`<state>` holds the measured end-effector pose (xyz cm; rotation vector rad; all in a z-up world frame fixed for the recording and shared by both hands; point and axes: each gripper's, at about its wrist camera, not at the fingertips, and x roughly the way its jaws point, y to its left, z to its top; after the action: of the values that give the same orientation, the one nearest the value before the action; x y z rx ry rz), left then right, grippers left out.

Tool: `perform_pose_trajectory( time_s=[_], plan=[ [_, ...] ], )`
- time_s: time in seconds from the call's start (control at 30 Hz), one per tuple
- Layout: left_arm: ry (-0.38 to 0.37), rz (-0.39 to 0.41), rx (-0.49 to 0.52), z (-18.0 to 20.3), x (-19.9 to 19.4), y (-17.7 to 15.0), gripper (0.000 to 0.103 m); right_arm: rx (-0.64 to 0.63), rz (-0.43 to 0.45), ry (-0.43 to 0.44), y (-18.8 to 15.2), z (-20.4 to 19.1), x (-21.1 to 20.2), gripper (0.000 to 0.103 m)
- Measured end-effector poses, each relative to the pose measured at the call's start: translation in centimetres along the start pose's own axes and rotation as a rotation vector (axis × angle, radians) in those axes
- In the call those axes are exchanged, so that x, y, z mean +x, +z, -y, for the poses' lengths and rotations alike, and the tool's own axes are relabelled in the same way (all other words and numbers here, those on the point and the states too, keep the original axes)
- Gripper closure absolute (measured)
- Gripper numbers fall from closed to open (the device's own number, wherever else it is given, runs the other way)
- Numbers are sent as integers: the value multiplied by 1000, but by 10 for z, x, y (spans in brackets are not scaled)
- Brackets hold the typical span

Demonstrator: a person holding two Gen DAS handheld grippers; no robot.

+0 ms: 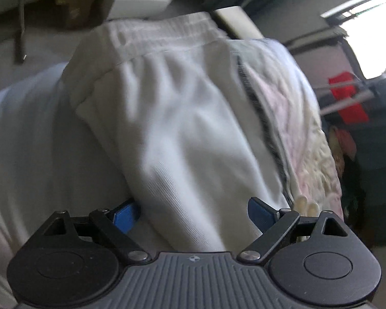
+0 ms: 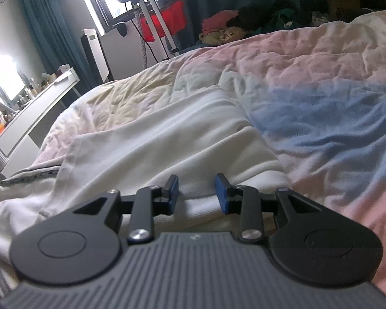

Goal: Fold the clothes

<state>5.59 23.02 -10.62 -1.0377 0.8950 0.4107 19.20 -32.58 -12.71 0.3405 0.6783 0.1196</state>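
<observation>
The white garment (image 1: 182,118) lies on the bed, spread over a quilted bedspread (image 2: 308,59) coloured in pastel pink, blue and cream. The elastic waistband (image 1: 162,29) of the garment is visible at the far end in the left wrist view, gathered into fine pleats. A dark trim strip (image 1: 260,118) runs along one side of the garment.

Left tongs (image 1: 193,215): the jaws stand wide apart, with a fold of the white garment lying between them. The blue pads (image 1: 127,216) are on either side of the fabric; the left pad is partly hidden behind the fold. The pads are not pressed together on the cloth. The tool points along the garment toward the waistband.

Right tongs (image 2: 196,193): the jaws are parted with a clear gap. They sit low at the near edge of the garment, pointing across the bed. Whether the pads touch the fabric cannot be told. A folded hem edge (image 2: 265,170) lies just beyond the right pad.

No container holding items is in view. A heap of mixed clothes (image 2: 226,29) lies at the far side of the bed. A white counter (image 2: 38,105) carrying small bottles stands beside the bed at the left, near a bright mirror. A red cloth (image 2: 172,19) hangs on a stand by the window.
</observation>
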Motion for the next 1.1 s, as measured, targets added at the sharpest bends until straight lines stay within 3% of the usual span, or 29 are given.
perform_pose_trajectory(
  time_s=[0.27, 0.43, 0.57, 0.63, 0.67, 0.77, 0.87, 0.93, 1.1],
  plan=[
    [-30, 82, -92, -21, 15, 17, 12, 33, 15, 4, 0, 0, 0, 67],
    [-43, 161, -139, -29, 14, 28, 29, -34, 68, 26, -1, -15, -7, 67],
    [-57, 280, -17, 0, -4, 16, 53, -131, 79, 124, -6, -39, -13, 67],
    [-64, 338, 45, 15, -14, 11, 76, -161, 25, 168, -11, -48, -9, 68],
    [-67, 368, 75, 22, -18, 8, 83, -175, -5, 189, -14, -52, -5, 69],
    [-77, 455, 168, 44, -32, -1, 86, -246, -78, 144, -26, -62, 12, 70],
    [-87, 543, 261, 66, -46, -10, 86, -269, -85, 126, -26, -66, 16, 70],
    [-94, 600, 324, 81, -55, -16, 86, -219, -87, 138, -20, -61, 10, 70],
    [-116, 723, 526, 180, -62, -85, 86, -42, -36, 126, 3, -30, -19, 69]
  ],
)
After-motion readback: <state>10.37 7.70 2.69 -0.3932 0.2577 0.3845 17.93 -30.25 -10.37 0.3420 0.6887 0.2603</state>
